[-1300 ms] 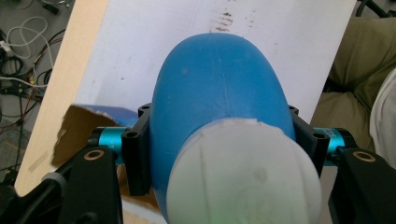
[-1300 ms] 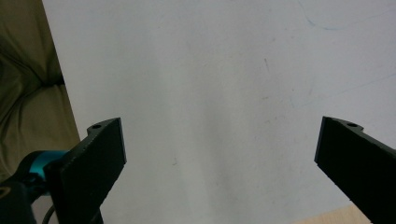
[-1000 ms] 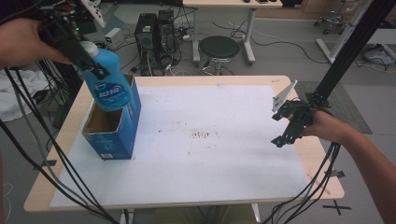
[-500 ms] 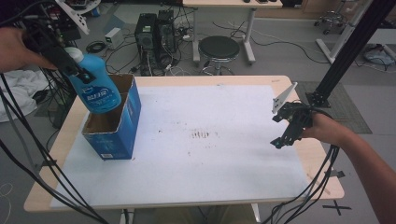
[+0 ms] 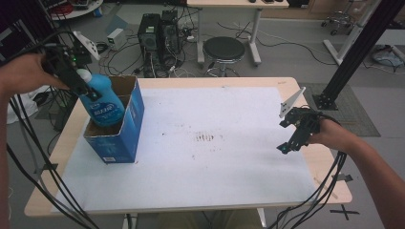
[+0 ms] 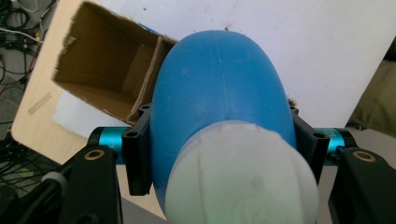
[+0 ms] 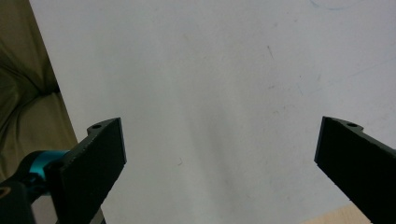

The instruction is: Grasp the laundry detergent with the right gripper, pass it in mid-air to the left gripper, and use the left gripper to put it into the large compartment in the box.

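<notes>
White table [image 5: 229, 181]: left hand-held gripper [image 5: 81, 86] clamps blue bottle [image 5: 102, 102], seemingly partway inside box [image 5: 119, 138]; right hand-held gripper [image 5: 293, 136] agape.

Three cameras are watching one table [image 5: 286, 86].
The high view is looking forward and down from far; both gripper views are looking closely at its white sheet [image 7: 224, 70].

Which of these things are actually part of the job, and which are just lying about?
In the job:
blue bottle, clamped in the left gripper
open blue cardboard box, bottle partly inside

Lying about:
right gripper, open over the white table sheet
stool
computer towers
</notes>
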The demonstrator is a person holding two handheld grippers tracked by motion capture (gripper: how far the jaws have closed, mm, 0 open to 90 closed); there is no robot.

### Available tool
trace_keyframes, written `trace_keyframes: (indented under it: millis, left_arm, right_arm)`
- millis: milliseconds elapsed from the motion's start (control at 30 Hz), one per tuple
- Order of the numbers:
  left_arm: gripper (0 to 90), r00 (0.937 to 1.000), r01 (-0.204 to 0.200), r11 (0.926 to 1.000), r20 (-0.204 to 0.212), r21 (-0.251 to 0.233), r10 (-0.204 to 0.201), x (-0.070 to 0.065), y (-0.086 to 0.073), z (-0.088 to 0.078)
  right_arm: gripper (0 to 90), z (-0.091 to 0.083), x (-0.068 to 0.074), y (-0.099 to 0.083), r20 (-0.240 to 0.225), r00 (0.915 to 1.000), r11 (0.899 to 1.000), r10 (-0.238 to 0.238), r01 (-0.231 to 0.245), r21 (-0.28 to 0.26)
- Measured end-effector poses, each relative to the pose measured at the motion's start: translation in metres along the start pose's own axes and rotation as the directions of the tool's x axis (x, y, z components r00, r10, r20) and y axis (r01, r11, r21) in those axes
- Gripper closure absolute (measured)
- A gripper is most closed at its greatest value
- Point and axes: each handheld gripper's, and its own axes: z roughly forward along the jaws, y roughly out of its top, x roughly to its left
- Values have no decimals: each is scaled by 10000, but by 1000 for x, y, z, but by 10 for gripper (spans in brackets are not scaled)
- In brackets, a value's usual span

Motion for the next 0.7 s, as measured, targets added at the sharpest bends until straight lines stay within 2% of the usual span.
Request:
trace_keyframes:
  millis: [167,267,433,700]
  left_arm:
    - [377,9994,-233,9989,264,406,223,-2,-3,34]
    - [377,9989,-305,9984,367,471,288,-2,-5,50]
    - [377,9993,-225,9986,320,489,209,0,-12,70]
    - [377,9989,-424,9962,217,757,409,1,-16,95]
  right_arm:
    - [10,1,0,1,-13,10000,10000,-73,73,-29]
    - [10,3,1,2,-32,10000,10000,-84,84,34]
    - [10,6,1,3,-156,9999,10000,0,0,15]
    - [10,9,-1,4,-122,9999,9999,-2,4,112]
